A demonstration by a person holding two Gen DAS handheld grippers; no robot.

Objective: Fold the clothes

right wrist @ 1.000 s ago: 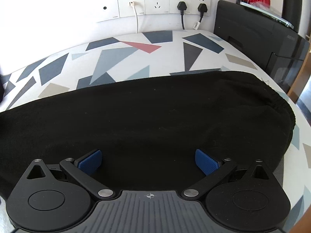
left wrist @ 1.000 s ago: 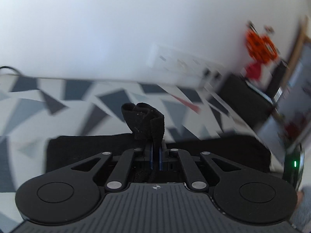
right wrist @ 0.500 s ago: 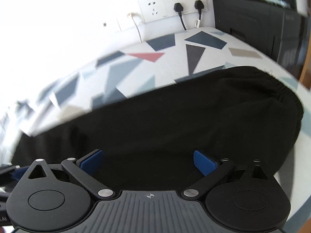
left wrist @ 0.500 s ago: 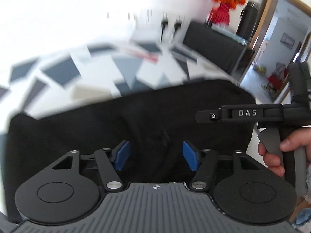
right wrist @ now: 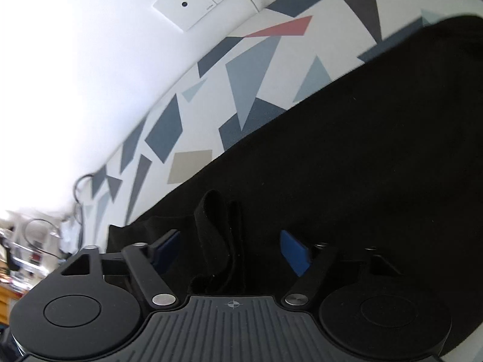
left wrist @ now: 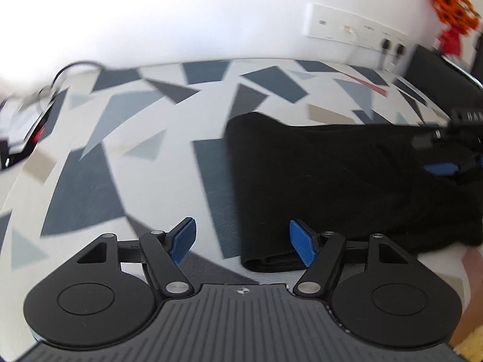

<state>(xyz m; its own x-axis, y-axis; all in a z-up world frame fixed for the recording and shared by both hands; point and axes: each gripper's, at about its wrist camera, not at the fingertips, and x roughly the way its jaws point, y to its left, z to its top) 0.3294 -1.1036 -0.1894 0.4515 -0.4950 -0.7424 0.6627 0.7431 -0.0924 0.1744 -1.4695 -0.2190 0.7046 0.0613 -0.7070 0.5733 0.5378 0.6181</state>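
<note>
Black garment is lying folded in layers on the patterned worktop. Left hand-held gripper is hovering spread at its near corner; right hand-held gripper is straddling a raised fabric ridge, spread, possibly touching it. Closing on one layer risks dragging the stack crooked.

Your folded garment lies on the tabletop, right of your left gripper; sockets sit on the wall behind
</note>
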